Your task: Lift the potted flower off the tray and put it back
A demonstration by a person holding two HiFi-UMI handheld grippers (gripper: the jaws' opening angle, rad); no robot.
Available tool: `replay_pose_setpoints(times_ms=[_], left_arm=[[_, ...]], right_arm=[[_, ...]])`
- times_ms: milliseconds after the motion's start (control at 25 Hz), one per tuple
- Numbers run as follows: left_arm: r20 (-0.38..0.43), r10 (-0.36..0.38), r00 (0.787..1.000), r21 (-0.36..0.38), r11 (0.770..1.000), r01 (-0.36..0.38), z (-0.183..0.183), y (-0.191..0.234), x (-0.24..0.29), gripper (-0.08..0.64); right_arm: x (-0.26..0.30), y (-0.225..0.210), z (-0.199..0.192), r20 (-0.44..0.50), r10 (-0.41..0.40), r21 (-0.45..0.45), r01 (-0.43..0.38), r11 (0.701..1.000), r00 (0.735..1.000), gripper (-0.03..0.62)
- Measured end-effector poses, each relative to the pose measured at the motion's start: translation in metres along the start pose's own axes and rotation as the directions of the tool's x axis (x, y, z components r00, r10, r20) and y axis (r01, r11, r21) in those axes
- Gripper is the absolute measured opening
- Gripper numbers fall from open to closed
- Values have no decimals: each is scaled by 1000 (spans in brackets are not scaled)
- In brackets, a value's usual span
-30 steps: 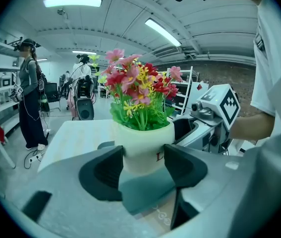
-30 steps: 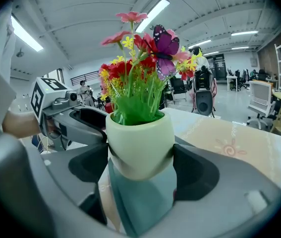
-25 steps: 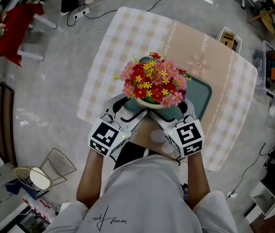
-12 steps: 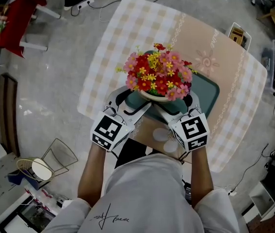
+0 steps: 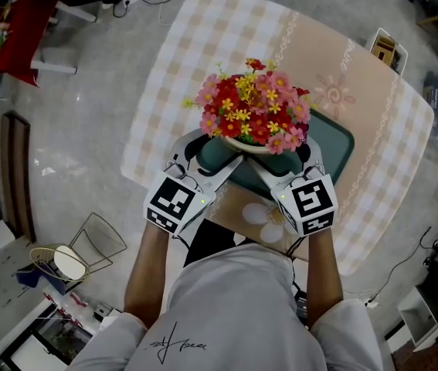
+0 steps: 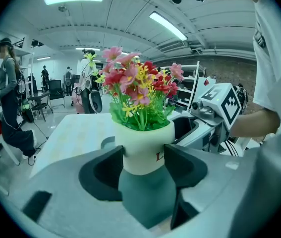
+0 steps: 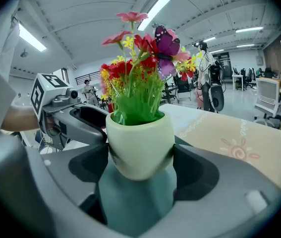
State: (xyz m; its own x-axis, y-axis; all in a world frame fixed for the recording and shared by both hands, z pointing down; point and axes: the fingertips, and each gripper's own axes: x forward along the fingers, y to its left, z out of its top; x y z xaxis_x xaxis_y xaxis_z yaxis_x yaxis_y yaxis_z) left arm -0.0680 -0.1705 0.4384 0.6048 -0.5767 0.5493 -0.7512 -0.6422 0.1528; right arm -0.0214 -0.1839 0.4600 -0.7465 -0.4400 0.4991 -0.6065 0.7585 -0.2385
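The potted flower (image 5: 251,114) stands upright, its pot clamped by both sets of fingers: left gripper (image 5: 212,163) at its 7 o'clock, right gripper (image 5: 280,168) at 5 o'clock. It sits over the teal tray (image 5: 334,141) on the table (image 5: 203,52), seemingly just clear, so the way home is straight down.

Head view steeply overhead, gripper views close, low, both facing potted flower (image 6: 142,148)
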Motion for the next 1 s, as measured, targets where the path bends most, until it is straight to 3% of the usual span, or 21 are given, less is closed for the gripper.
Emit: replay_pose_setpoints(times_ms=[1000], left_arm=[[-41, 16, 999, -6, 1000, -16, -21, 9, 24, 256]], right_arm=[[18, -15, -19, 3, 5, -22, -5, 1000, 1000, 414]])
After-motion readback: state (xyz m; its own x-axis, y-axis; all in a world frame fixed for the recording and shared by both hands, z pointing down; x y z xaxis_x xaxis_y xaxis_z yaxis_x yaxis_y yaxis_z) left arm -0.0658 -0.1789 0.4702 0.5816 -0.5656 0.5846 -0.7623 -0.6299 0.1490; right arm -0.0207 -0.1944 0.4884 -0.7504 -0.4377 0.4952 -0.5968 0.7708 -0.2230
